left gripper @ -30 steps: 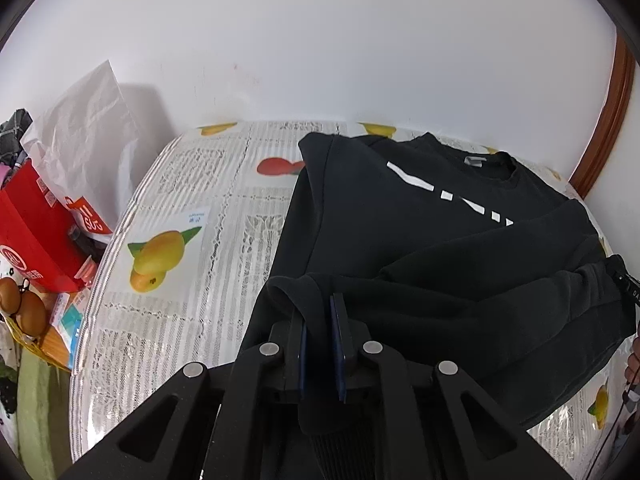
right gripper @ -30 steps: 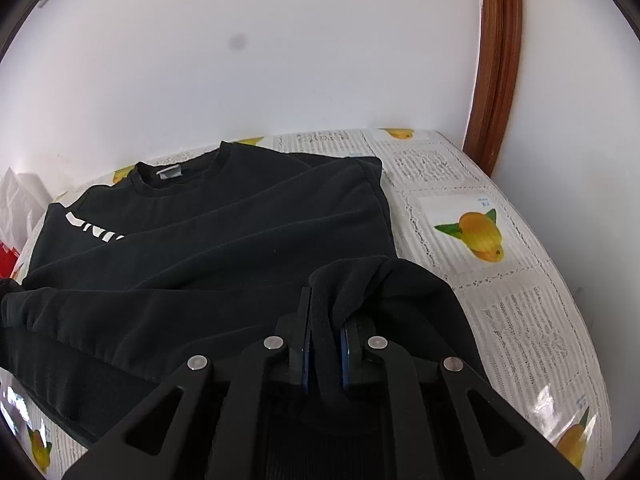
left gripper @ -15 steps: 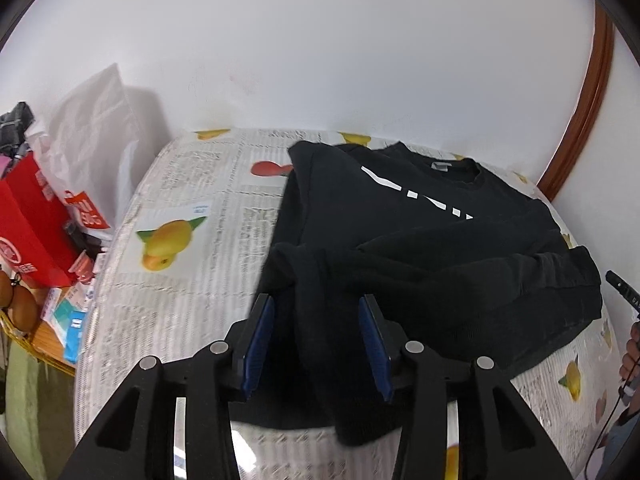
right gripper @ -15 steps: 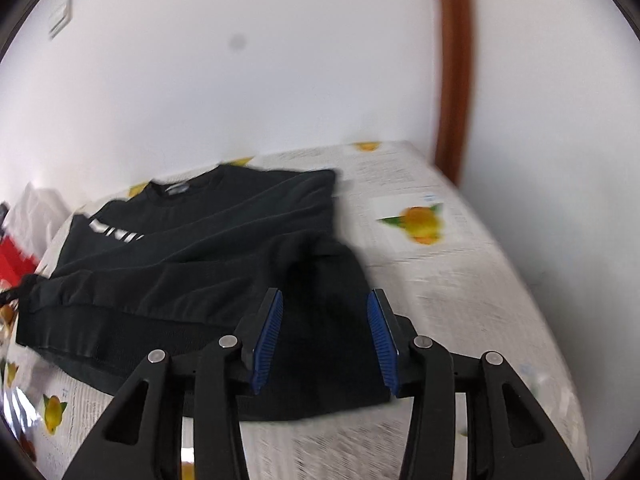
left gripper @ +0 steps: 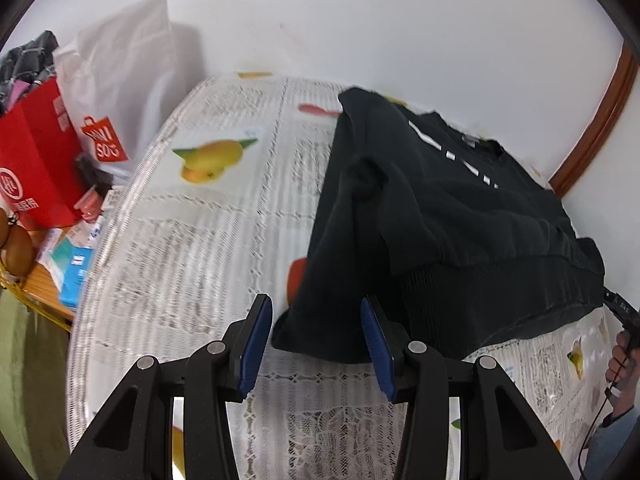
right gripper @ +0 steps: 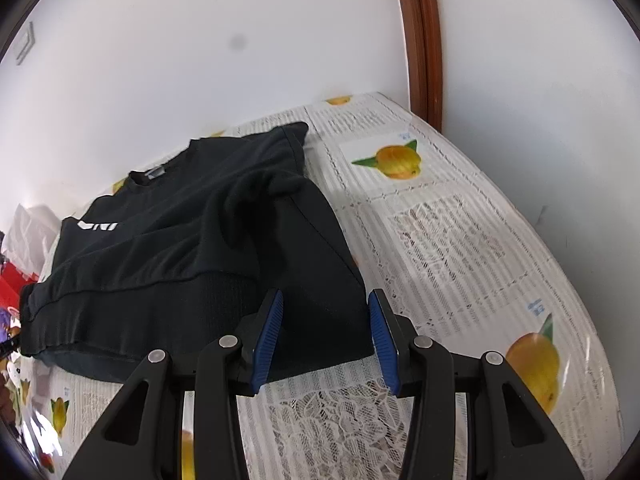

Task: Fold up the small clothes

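Observation:
A black sweatshirt (left gripper: pixel 452 216) with white chest lettering lies on the table, its lower part folded up over the body. It also shows in the right wrist view (right gripper: pixel 208 248). My left gripper (left gripper: pixel 316 336) is open and empty, just in front of the garment's near left corner. My right gripper (right gripper: pixel 326 336) is open and empty, its blue pads (right gripper: pixel 267 332) on either side of the garment's near right corner, a little above the cloth.
The table carries a white lace cloth with fruit prints (left gripper: pixel 208 216). A red bag (left gripper: pixel 36 168), a white shopping bag (left gripper: pixel 120 80) and small boxes (left gripper: pixel 76 264) stand off the left edge. A wall and a brown wooden door frame (right gripper: pixel 420 40) lie behind. A person's hand (left gripper: pixel 622 356) is at right.
Both grippers were shut on the sweatshirt's folded edge, then opened and let it go. Both have pulled back toward the near table edge, and the fabric lies flat.

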The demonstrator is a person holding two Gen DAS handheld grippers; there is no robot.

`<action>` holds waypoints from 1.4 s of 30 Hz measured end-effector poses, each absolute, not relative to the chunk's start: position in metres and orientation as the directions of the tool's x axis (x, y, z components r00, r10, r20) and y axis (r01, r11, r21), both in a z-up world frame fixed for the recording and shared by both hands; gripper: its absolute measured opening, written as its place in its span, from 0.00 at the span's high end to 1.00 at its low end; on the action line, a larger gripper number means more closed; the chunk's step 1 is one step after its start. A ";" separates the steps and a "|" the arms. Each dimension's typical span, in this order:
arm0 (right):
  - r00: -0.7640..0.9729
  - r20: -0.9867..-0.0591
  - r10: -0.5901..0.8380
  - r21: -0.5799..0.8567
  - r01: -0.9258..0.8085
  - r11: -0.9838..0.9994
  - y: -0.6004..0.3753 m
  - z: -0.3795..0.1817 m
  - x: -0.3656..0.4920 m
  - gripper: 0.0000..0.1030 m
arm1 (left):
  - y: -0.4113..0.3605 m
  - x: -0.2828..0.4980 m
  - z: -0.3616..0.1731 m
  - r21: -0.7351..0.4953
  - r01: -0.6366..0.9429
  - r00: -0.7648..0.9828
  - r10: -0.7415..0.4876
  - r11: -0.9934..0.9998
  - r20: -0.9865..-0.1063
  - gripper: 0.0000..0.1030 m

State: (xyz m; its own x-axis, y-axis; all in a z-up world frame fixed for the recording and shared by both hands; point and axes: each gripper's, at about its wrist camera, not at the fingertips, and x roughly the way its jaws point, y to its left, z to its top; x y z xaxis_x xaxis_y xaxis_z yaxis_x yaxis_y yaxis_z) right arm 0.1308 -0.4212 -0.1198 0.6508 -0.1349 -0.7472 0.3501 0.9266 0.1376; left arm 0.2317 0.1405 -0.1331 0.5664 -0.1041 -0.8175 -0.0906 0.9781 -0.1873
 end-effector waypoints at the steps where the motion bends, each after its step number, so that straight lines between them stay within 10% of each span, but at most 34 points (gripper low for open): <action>1: 0.646 -0.751 -0.134 0.140 0.355 0.924 -0.421 -0.122 0.132 0.58 | 0.139 0.233 -0.136 -0.186 -0.087 0.561 -0.106 0.979 -0.821 0.58; 7: 0.641 -0.746 -0.178 0.074 0.345 0.936 -0.410 -0.126 0.138 0.75 | 0.135 0.240 -0.145 -0.198 -0.091 0.552 -0.116 0.976 -0.826 0.58; 11: 0.646 -0.748 -0.152 0.113 0.350 0.930 -0.414 -0.123 0.134 0.88 | 0.131 0.236 -0.142 -0.189 -0.074 0.565 -0.115 0.979 -0.817 0.78; 42: 0.648 -0.733 -0.206 0.073 0.376 0.924 -0.375 -0.097 0.013 0.83 | 0.126 0.094 -0.123 -0.102 -0.034 0.574 -0.064 0.994 -0.816 0.80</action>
